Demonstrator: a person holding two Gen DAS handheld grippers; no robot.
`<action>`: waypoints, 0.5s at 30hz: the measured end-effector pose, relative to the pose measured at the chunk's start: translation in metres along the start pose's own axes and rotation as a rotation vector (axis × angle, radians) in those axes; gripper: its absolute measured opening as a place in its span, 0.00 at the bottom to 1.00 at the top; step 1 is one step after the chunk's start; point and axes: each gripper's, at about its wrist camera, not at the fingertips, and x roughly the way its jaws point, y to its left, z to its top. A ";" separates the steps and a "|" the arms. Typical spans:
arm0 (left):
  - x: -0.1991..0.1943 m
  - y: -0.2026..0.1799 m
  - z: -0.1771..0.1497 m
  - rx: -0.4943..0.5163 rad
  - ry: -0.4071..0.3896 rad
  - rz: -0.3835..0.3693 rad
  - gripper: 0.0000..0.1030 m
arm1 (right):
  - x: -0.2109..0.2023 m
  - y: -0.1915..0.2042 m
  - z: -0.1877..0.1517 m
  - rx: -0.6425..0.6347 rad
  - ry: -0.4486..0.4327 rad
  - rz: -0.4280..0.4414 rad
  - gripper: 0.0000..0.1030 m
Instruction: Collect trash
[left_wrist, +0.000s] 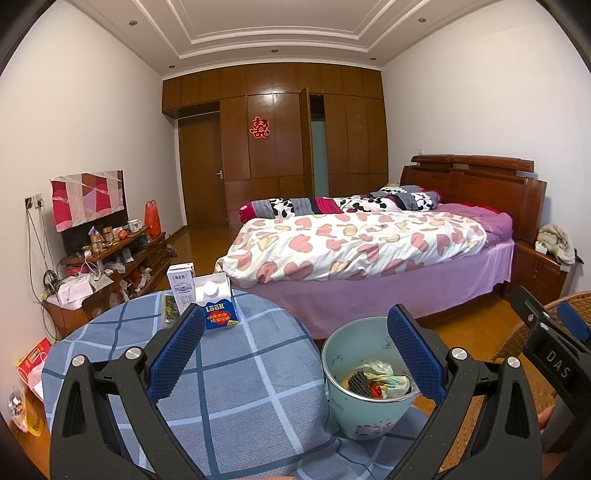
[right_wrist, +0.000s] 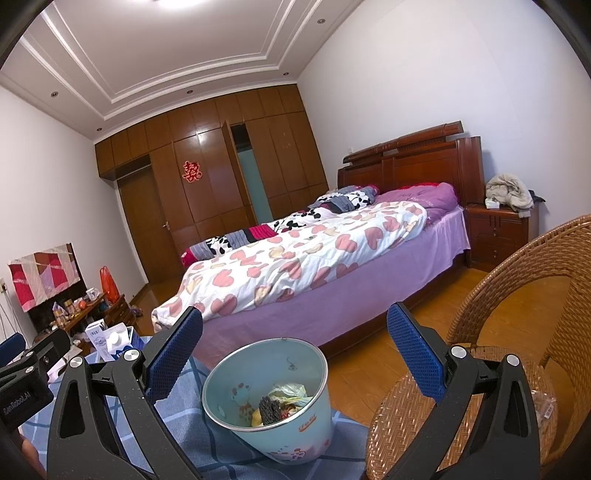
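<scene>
While both black two-finger grippers with blue ribbed pads hover with jaws spread wide and nothing held, the left gripper (left_wrist: 295, 332) above a round table in a blue checked cloth (left_wrist: 229, 387) and the right gripper (right_wrist: 295, 332) nearer a woven wicker chair (right_wrist: 517, 295), a pale blue-green bucket-shaped bin (right_wrist: 295, 435) sits at the table's right edge. Crumpled wrappers and scraps (left_wrist: 380, 380) lie inside that bin, whereas a blue-and-white carton marked LOOK (left_wrist: 218, 306) and a white box (left_wrist: 181, 288) stand at the table's far side, well apart from it.

The bin (left_wrist: 364, 410) hides most of its trash; the milk carton's (left_wrist: 217, 304) small print is unreadable.
</scene>
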 end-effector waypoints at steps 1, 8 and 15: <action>0.000 0.002 -0.001 0.000 0.000 -0.002 0.94 | 0.000 0.000 0.000 0.000 0.000 0.000 0.95; 0.003 0.013 -0.002 -0.038 0.035 -0.043 0.94 | 0.000 -0.001 0.000 0.001 0.001 0.001 0.95; 0.010 0.015 -0.005 -0.035 0.060 -0.016 0.93 | 0.000 0.004 0.003 -0.007 0.011 0.006 0.95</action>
